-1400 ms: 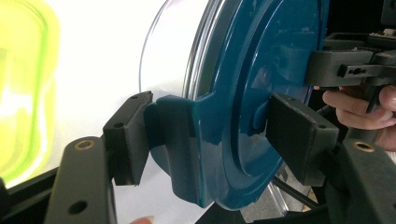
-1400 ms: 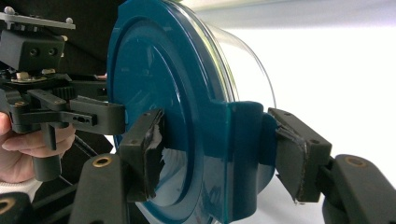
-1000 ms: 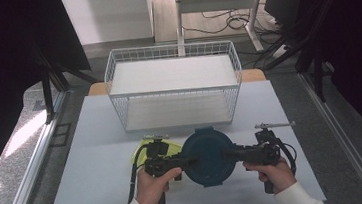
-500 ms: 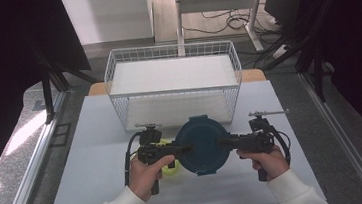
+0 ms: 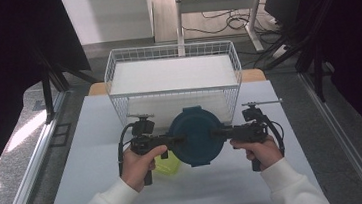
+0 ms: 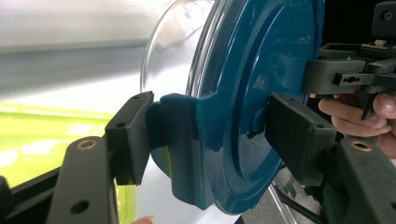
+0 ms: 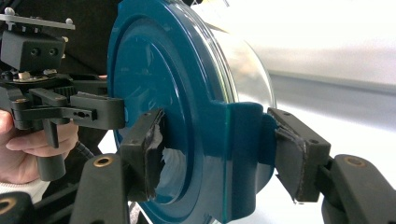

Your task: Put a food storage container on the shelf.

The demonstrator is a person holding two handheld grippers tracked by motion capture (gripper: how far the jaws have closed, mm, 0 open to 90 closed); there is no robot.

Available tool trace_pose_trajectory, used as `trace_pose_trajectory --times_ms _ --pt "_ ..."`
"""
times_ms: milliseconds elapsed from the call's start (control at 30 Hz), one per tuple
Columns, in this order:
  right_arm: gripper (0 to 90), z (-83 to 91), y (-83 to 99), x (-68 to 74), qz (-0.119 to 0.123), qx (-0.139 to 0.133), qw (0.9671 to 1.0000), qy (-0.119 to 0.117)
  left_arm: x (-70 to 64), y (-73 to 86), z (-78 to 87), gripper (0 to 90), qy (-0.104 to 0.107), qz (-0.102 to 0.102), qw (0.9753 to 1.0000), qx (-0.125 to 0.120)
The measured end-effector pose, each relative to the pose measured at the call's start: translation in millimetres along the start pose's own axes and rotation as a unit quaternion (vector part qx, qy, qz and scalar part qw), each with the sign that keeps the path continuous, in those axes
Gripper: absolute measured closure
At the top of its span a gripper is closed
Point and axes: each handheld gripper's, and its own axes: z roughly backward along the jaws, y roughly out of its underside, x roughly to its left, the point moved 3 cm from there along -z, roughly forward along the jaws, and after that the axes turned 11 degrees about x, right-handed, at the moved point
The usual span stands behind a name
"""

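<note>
Round container with teal lid (image 5: 193,137) held off the table (image 5: 92,140) near its front-middle, just before the wire basket (image 5: 174,77). Left gripper (image 5: 172,141) pinching the lid's left latch tab (image 6: 180,140); right gripper (image 5: 217,134) pinching the right tab (image 7: 243,154). Yellow-green object (image 5: 167,163) below, beside the left hand (image 5: 137,164).

High view: above, looking fwd/down. Both gripper views: close-up, opposite sides, sharing teal lid (image 6: 261,93).
</note>
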Motion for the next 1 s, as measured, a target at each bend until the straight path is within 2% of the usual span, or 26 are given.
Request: trace_pose_trajectory --times_ms 533,1000 --pt "39.2 4.6 -37.0 16.0 0.011 -0.009 0.9999 -0.003 -1.0 -29.8 26.9 34.9 -0.004 -0.013 0.9999 -0.010" --pt "39.5 8.6 -59.1 26.0 0.015 -0.021 0.9996 -0.013 -3.8 -53.8 49.3 36.0 -0.008 -0.028 0.9993 -0.023"
